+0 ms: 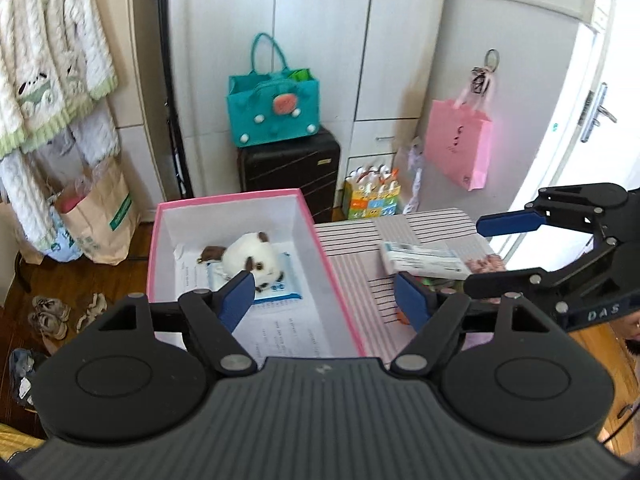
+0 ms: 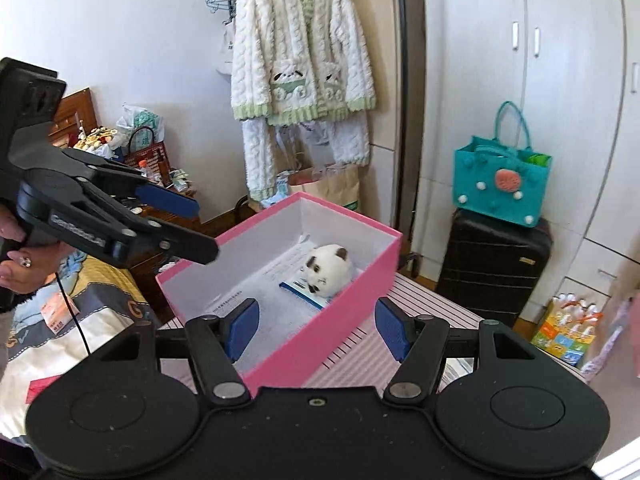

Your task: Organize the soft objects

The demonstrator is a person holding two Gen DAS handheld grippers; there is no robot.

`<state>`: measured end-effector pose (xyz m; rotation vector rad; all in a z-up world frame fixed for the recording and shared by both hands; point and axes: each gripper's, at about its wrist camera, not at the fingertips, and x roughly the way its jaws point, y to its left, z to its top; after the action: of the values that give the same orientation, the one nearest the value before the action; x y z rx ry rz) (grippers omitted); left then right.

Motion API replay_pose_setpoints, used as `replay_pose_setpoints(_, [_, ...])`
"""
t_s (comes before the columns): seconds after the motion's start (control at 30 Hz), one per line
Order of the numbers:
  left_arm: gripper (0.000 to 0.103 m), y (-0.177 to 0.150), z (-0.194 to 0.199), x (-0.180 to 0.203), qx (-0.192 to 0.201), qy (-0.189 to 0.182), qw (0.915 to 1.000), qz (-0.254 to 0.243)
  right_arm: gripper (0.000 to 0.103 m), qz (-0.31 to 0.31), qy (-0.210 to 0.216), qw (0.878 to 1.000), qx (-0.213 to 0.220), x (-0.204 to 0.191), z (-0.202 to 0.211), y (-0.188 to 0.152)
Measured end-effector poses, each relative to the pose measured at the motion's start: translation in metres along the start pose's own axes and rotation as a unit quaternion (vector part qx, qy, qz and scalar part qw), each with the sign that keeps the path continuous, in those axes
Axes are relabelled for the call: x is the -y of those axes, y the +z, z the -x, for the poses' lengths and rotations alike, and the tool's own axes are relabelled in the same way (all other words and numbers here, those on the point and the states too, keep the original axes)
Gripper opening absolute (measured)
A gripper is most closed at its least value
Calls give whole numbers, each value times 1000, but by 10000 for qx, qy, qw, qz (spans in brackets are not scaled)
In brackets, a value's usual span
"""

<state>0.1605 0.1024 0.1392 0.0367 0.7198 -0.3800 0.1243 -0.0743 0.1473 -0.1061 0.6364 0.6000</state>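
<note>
Striped pink-and-white cloth covers the desk [image 1: 352,240], and both pairs of tongs hang above it with nothing between their blue pads: the left tongs [image 1: 326,300] are spread over the near edge of the pink box [image 1: 340,280], and the right tongs [image 2: 316,330] are spread over that box's near corner. Inside the box [image 2: 280,344], a white plush toy with brown patches [image 1: 250,258] lies on a blue-and-white packet [image 1: 280,292] and printed paper. Only the left view shows the packet and small items lying on the cloth right of the box; they are blurred and partly hidden by a pad. Only the right view shows the whole fleecy white robe [image 2: 304,48], a bed [image 2: 80,320] at left and a hand [image 2: 16,256] gripping the other tool. Both views show the teal bag [image 1: 274,108] on a black suitcase [image 1: 290,166] before white wardrobes.
</note>
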Motion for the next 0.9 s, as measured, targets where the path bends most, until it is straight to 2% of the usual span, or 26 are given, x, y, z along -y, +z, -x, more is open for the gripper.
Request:
replay_pose_setpoints(0.27, [78,-26,11,47,288,-234,9982,-469,69,-182,-261,9994,93,15,39,-48])
replay_pose_setpoints(0.57, [81,-61,-13,105,625,-189,9898,-1270,69,-473,-427,9980,-39,33,53,-109])
replay_pose_setpoints(0.67, [81,-68,-30,119,437,-427,9901,-1267,69,-473,-511,9975,-97,35,50,-127])
replay_pose_setpoints(0.9, [81,-83,-81,133,36,-608,9926,-1053,69,-828,-595,9947,-154,50,29,-175])
